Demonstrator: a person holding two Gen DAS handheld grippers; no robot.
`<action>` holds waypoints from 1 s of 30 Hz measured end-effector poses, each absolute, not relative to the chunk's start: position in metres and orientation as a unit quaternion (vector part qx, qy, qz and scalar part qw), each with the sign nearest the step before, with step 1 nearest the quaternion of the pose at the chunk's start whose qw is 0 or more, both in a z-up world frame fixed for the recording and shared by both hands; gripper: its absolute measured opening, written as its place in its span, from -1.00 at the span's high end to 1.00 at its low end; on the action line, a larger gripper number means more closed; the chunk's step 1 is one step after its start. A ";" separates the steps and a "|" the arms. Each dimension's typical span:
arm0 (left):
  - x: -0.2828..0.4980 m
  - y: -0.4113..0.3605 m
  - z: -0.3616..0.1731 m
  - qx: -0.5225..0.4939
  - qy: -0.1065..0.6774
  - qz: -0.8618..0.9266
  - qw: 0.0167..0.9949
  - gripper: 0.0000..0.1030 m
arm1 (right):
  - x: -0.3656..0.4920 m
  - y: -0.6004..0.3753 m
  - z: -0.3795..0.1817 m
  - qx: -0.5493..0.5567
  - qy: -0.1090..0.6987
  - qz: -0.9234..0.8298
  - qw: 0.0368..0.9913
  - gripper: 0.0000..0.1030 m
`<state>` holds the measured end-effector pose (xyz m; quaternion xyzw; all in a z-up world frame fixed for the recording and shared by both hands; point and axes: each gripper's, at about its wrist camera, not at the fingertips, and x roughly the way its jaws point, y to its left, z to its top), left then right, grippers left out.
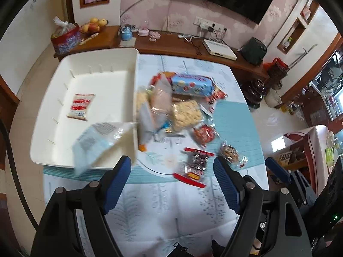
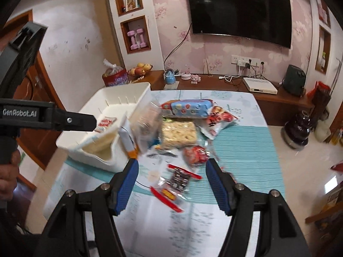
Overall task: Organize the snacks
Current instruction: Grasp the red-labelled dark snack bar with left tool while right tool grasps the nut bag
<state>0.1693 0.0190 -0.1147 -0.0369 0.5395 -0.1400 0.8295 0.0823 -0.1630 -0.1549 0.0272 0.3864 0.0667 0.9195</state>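
While both grippers hang above the near end of the table, the left gripper (image 1: 172, 173) and the right gripper (image 2: 171, 177) each stand with fingers spread wide and nothing between them. Just ahead of both lies a red-edged snack packet (image 1: 194, 167), flat on the patterned tablecloth (image 1: 150, 209), its long axis running from the near side away toward the pile, tilted a little. Beyond it sit a small red packet (image 1: 203, 135), a pale puffed-snack bag (image 1: 186, 112) and a blue box (image 1: 191, 84) lying crosswise at the far side of the heap.

A blurred pale-blue bag (image 1: 98, 141) lies across the near corner of the white tray (image 1: 53, 107), slanting over its rim. The left wrist view looks down into the tray and shows one red-and-white sachet (image 1: 80, 107) flat on its floor, long axis pointing away. The right wrist view catches that sachet (image 2: 106, 123) only partly behind the tray wall (image 2: 100, 160), but shows the left gripper's black body (image 2: 45, 116) from the side and the hand (image 2: 9, 171) holding it.
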 end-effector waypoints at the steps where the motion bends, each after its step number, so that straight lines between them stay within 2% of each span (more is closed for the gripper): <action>1: 0.169 0.013 -0.117 -0.036 0.543 -0.140 0.827 -0.57 | 0.082 -0.168 -0.156 0.022 0.388 0.068 0.919 -0.27; 3: 0.168 0.000 -0.124 -0.034 0.551 -0.141 0.822 -0.63 | 0.082 -0.177 -0.159 0.008 0.391 0.073 0.918 -0.27; 19: 0.184 -0.070 -0.209 0.009 0.625 -0.138 0.768 -0.65 | 0.100 -0.216 -0.218 -0.112 0.430 0.144 0.885 -0.27; 30: 0.207 -0.092 -0.256 0.016 0.662 -0.114 0.741 -0.65 | 0.124 -0.231 -0.254 -0.115 0.472 0.161 0.859 -0.27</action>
